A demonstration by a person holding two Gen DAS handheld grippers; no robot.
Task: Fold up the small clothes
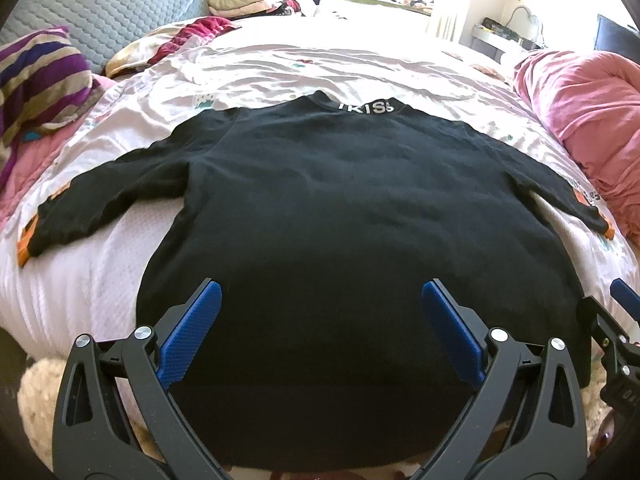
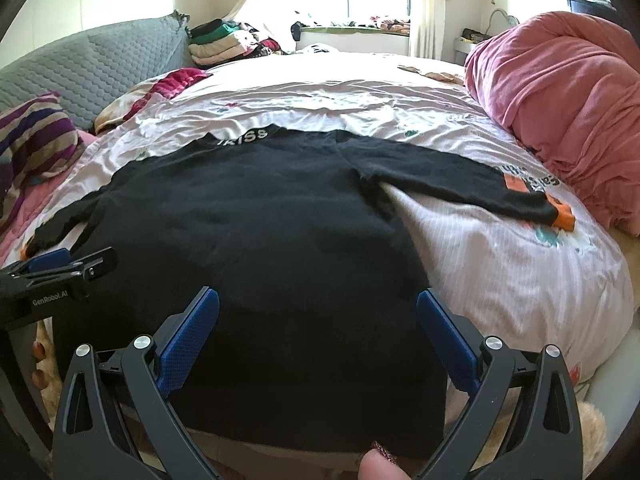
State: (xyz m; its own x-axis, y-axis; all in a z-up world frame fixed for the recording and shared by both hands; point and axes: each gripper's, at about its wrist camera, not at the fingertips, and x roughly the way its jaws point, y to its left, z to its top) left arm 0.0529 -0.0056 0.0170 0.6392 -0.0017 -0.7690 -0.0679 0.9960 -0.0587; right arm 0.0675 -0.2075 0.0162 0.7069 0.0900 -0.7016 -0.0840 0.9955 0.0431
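Observation:
A black long-sleeved sweater (image 1: 320, 208) (image 2: 248, 232) lies flat on the bed, collar with white letters at the far end, both sleeves spread out with orange cuffs. My left gripper (image 1: 320, 300) hovers open over the hem's middle, nothing between its blue pads. My right gripper (image 2: 318, 312) stands open over the hem's right part, also holding nothing. The right gripper (image 1: 616, 320) shows at the right edge of the left wrist view, and the left gripper (image 2: 60, 268) at the left edge of the right wrist view.
The bed (image 1: 280, 68) has a pale printed sheet. A pink quilt (image 2: 560, 100) is heaped on the right, a striped pillow (image 1: 36, 76) and grey headboard (image 1: 112, 4) on the left, folded clothes (image 2: 224, 40) at the back. A fingertip (image 2: 376, 468) shows at the bottom.

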